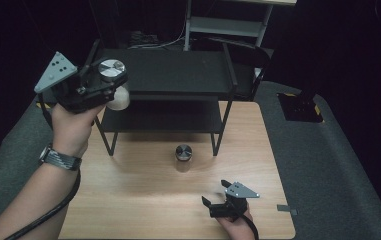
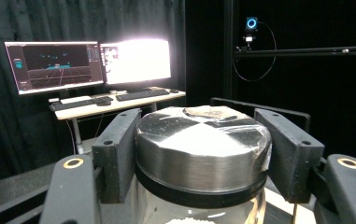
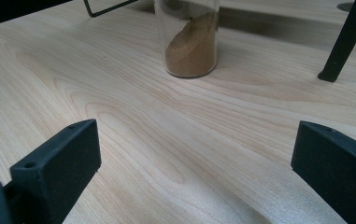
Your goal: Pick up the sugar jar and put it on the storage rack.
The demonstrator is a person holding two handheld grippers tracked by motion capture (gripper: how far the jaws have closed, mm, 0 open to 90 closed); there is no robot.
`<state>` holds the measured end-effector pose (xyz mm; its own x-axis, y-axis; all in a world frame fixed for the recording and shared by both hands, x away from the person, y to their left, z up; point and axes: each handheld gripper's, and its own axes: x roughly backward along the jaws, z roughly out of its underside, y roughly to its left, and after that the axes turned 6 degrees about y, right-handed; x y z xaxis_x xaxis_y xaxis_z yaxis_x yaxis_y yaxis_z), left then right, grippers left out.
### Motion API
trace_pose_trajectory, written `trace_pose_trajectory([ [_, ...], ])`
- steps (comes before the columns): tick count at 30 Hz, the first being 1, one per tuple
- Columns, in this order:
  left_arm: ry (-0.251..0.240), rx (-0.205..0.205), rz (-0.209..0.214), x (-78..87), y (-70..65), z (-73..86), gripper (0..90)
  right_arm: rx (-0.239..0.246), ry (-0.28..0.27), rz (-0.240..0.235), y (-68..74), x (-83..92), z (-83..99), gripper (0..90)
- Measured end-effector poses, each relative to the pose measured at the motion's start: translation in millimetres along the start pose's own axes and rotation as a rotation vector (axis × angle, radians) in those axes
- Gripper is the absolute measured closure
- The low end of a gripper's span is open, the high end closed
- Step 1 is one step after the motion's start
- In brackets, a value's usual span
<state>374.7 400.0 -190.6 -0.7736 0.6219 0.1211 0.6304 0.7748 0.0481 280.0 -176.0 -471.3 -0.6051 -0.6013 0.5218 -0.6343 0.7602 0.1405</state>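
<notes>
The left tool (image 1: 109, 86) is being held up in the air over the left end of the black shelf rack (image 1: 178, 75), well clear of the table (image 1: 143, 200). Its jaws are clamping a glass jar (image 1: 115, 90) just below the shiny metal lid (image 1: 112, 68), one black pad pressing on each side. In the left gripper view the jar (image 2: 202, 154) is sitting upright between the pads, its lid (image 2: 202, 140) facing up and a little white powder showing at the bottom edge of the picture. Behind it, two lit screens (image 2: 89, 63) and a keyboard are standing on a desk against a dark curtain.

The right tool (image 1: 217, 195) is resting low over the near right part of the table, with its jaws standing wide apart and nothing between them. Its own view is looking along the wood grain toward a second jar (image 3: 188, 39), which is holding brown powder heaped against one side. In the high view that second jar (image 1: 183, 154) is standing upright on the table, just in front of the rack and near its right front leg (image 1: 217, 145), well apart from the right tool. A watch is sitting on the person's left wrist (image 1: 60, 159).
</notes>
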Motion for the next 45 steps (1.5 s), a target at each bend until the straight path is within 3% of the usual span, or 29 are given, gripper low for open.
trace_pose_trajectory([
  [10, -0.008, 0.044, -0.034, -20.4, 4.0, -9.5, 34.4, 0.002, -0.002, -0.004, -0.8, 0.1, 0.3, 1.2],
  [16, -0.024, 0.058, -0.050, -36.2, 8.2, -9.8, 34.4, 0.005, -0.001, -0.006, -0.9, 0.2, 0.3, 1.2],
  [22, -0.006, 0.049, -0.071, -53.7, 9.9, -10.2, 34.4, 0.008, -0.004, -0.006, -0.7, 0.2, 0.8, 1.2],
  [28, -0.003, 0.081, -0.071, -65.8, 11.2, -3.7, 34.4, 0.010, -0.006, -0.010, -1.3, 0.3, 1.2, 1.2],
  [35, 0.003, 0.076, -0.100, -78.6, 10.0, -4.8, 34.4, 0.012, -0.008, -0.013, -1.7, 0.4, 1.5, 1.2],
  [45, 0.018, 0.069, -0.104, -91.7, 12.1, -7.5, 34.4, 0.010, -0.012, -0.021, -3.5, 0.6, 2.2, 1.2],
])
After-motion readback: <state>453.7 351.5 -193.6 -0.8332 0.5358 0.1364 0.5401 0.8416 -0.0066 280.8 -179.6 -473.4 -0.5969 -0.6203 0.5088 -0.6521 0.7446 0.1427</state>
